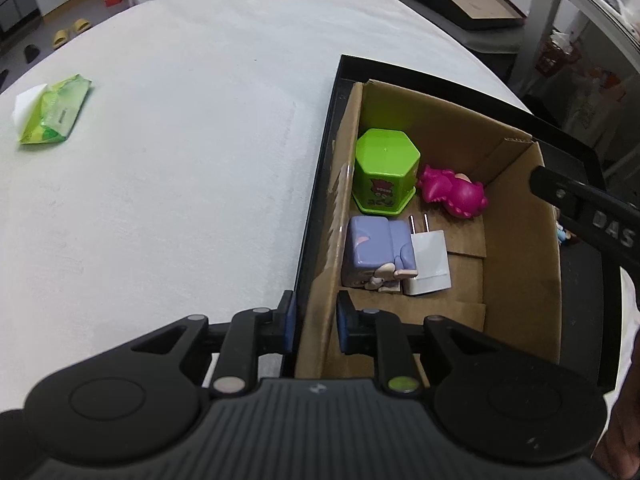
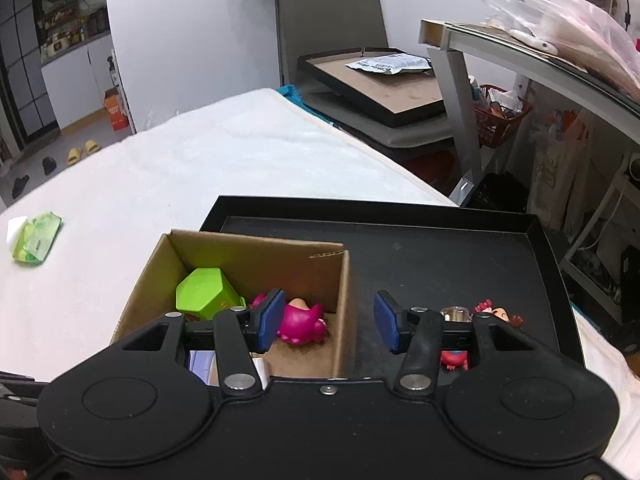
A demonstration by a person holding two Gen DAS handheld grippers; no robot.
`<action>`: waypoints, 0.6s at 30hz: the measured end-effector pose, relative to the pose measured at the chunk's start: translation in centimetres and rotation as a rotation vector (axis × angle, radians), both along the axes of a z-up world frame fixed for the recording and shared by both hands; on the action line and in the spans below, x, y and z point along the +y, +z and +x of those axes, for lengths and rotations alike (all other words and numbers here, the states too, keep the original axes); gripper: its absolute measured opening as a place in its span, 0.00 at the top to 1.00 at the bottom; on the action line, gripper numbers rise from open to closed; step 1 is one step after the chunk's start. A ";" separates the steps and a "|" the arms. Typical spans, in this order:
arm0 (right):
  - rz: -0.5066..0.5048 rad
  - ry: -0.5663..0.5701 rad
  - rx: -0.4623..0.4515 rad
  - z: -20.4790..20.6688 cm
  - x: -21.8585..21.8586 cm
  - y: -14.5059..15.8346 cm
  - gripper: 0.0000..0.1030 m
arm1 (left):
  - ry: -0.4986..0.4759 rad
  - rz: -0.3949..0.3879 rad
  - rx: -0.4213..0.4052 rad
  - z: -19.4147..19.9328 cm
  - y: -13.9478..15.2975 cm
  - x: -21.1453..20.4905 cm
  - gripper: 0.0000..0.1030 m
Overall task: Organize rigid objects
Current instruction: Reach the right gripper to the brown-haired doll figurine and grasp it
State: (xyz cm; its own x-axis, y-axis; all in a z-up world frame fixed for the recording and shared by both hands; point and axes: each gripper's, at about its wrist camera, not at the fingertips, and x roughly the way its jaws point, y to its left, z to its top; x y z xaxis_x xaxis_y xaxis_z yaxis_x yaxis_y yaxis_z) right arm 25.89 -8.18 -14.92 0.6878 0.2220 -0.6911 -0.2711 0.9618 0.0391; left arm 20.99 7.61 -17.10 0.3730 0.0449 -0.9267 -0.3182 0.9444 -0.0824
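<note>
Cardboard box (image 1: 516, 240) wall pinched by L claw (image 1: 316, 322) | R claw (image 2: 326, 320) agape over box rim | tray (image 2: 440, 248) right half roomy

the left wrist view looks steeply down from close above the left wall of the cardboard box (image 1: 516, 216), its own fingers low in frame, the white table (image 1: 180, 160) spreading to the left; the right wrist view sits nearer the box's right wall, aimed flatter and forward across the black tray (image 2: 440, 240) toward the room beyond; both share the box, the green hexagonal container (image 1: 386, 170), the pink toy (image 1: 456, 194) and the green packet (image 1: 54, 110).
</note>
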 end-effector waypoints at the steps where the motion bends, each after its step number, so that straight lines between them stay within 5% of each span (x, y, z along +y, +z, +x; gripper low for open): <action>1: 0.008 -0.002 -0.008 -0.1 -0.4 0.2 0.44 | 0.006 0.004 0.002 0.1 0.0 -0.2 0.79; 18: 0.079 -0.161 -0.017 2.6 -8.7 -0.9 0.39 | 0.170 0.217 0.013 3.0 0.3 -5.0 0.50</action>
